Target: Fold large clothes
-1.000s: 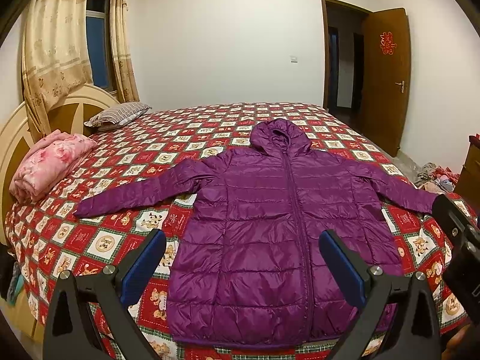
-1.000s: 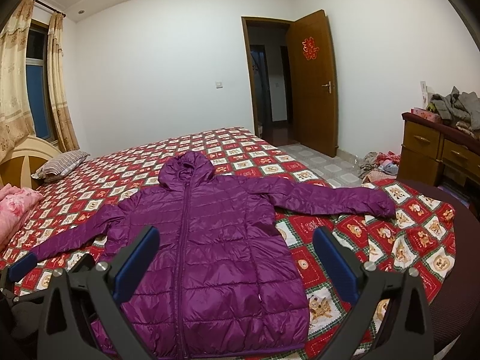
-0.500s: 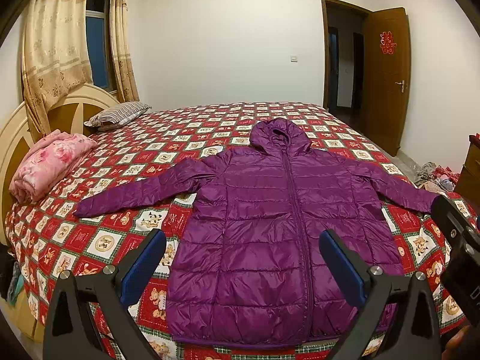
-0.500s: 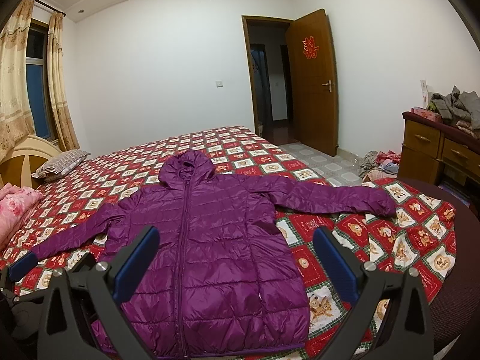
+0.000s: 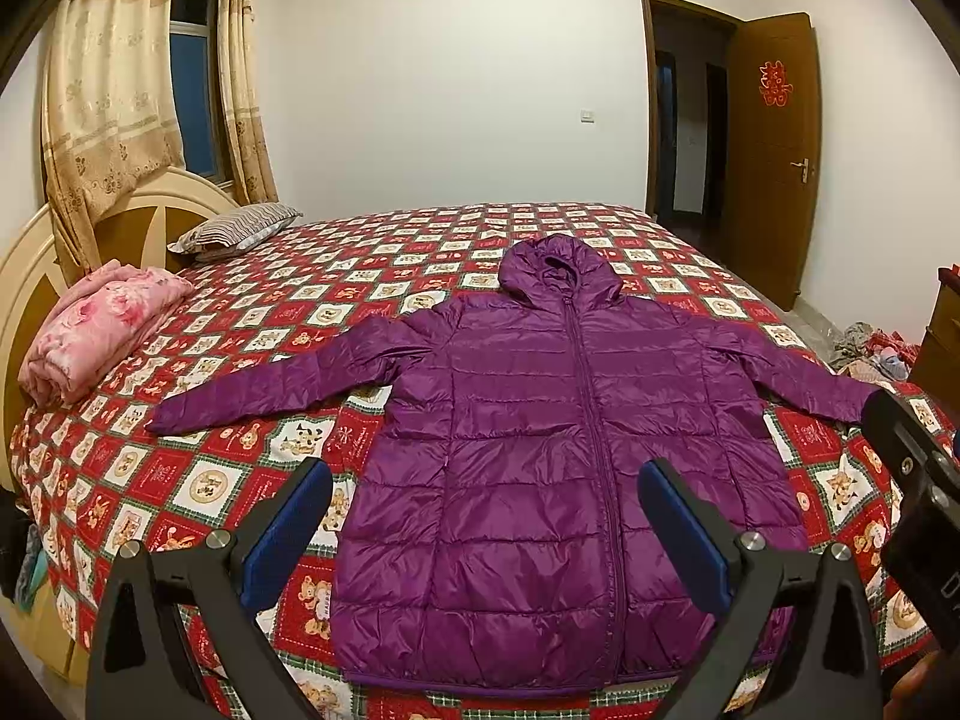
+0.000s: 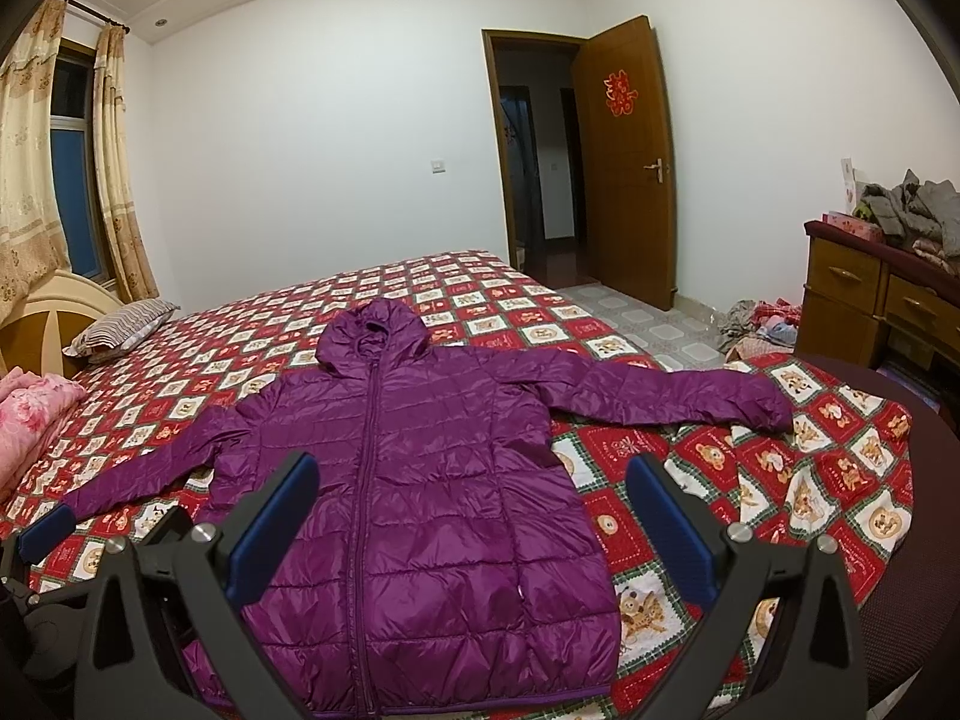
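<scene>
A purple hooded puffer jacket (image 5: 540, 456) lies flat and zipped on the bed's red patchwork quilt (image 5: 228, 462), hood toward the far wall, both sleeves spread wide to left and right. We hold the left tongs (image 5: 485, 531) above its near hem, blue pads wide apart and empty. Our right tongs (image 6: 471, 525) hover likewise agape, gripping nothing, over the jacket's lower right side. A folded pink blanket (image 5: 96, 330) and a striped pillow (image 5: 234, 228) sit at the far left by the headboard; a wooden dresser (image 6: 870, 306) stands far right.
</scene>
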Available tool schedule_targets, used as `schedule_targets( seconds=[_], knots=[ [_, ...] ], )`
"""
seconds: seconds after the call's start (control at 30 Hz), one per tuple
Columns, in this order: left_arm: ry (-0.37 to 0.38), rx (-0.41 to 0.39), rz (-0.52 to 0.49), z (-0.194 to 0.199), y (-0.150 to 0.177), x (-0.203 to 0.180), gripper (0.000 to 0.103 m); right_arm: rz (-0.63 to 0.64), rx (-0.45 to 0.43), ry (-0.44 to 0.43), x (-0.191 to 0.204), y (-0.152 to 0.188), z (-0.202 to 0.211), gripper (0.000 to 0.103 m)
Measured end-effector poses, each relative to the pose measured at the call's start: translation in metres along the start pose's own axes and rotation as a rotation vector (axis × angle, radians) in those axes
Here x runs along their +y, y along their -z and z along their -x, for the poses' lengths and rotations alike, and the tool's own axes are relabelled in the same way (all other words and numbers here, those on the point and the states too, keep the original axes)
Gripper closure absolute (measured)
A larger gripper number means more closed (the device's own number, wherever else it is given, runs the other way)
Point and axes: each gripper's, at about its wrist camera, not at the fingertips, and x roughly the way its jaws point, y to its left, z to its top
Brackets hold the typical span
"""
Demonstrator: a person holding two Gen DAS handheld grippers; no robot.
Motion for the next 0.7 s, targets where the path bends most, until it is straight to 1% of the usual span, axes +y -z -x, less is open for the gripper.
schedule_targets(
  seconds=[0.7],
  knots=[
    [0.001, 0.004, -0.004, -0.0016, 0.0007, -0.0043, 0.001, -0.001, 0.002, 0.0, -0.0006, 0.0, -0.0004, 0.0]
  ],
)
